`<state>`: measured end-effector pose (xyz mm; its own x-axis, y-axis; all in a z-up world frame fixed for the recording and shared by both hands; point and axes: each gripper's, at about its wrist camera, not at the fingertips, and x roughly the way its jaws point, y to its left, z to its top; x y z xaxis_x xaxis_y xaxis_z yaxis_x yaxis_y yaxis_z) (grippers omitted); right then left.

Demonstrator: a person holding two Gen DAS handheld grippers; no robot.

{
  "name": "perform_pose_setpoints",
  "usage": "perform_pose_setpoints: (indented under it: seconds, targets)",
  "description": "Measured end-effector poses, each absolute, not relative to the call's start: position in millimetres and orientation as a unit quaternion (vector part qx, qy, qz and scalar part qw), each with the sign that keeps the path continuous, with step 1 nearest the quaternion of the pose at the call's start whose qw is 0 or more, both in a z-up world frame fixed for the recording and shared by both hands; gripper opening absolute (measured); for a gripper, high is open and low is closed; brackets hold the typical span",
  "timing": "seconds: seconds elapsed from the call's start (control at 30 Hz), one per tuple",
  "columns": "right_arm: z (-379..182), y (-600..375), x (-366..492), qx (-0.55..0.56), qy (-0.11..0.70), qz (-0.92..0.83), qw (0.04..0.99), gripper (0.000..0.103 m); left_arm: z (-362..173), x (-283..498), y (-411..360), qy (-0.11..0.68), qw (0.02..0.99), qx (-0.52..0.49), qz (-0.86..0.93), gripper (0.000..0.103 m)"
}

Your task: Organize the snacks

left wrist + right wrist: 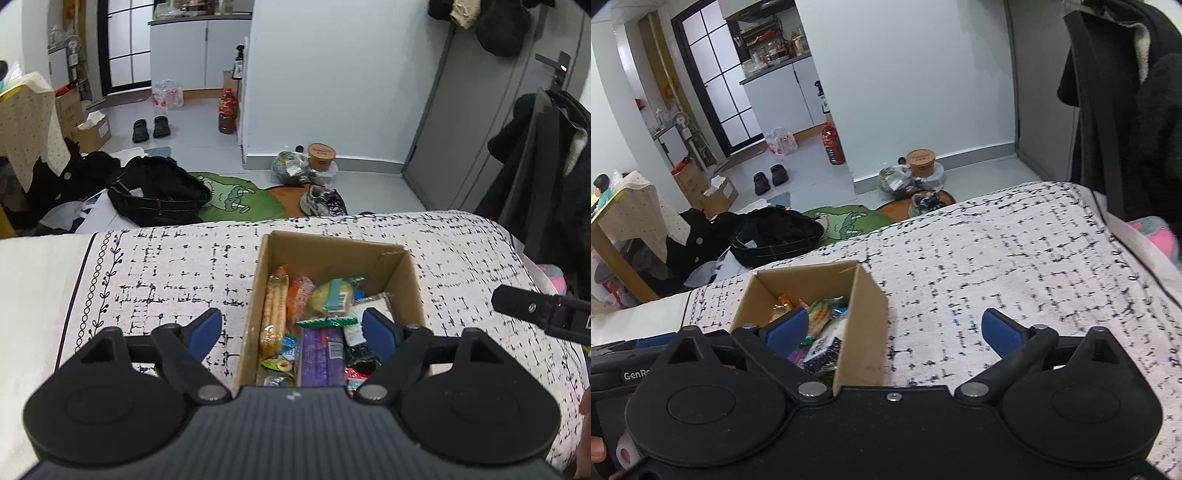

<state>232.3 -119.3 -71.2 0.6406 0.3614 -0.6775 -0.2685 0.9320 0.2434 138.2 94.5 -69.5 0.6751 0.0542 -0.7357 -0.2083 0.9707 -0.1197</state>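
An open cardboard box [266,258] sits on a white bed cover with a black dash pattern [166,266]. It holds several snack packs: a long biscuit pack [275,314], an orange pack [299,295], a purple bar [321,354], a green wrapper [325,322]. My left gripper [291,328] is open and empty, held above the box's near left wall. My right gripper [892,328] is open and empty, to the right of the box [866,325]; part of it shows in the left wrist view [535,310].
The bed ends just beyond the box. On the floor past it lie a black bag [159,188], a green rug [236,199], sneakers [321,201] and a tub [321,155]. Dark coats [1137,110] hang at the right. A draped table [631,218] stands at left.
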Motion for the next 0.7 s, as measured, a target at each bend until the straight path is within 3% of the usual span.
perform_pose_setpoints:
  seconds: [0.07,0.3,0.7]
  targets:
    - [-69.5,-124.2,228.9,0.058,0.387,0.168,0.905,0.103,-67.5,136.0,90.5,0.39,0.914,-0.092,0.066,0.095]
    - [-66.1,-134.3,217.1,0.049,0.393,0.164,0.903,0.103,-61.7,130.4,76.9,0.378,0.921,-0.085,0.042,0.102]
    - [-50.4,-163.7,202.7,0.063,0.383,0.158,0.908,0.103,-53.3,119.2,63.7,0.38,0.923,-0.064,0.016,0.103]
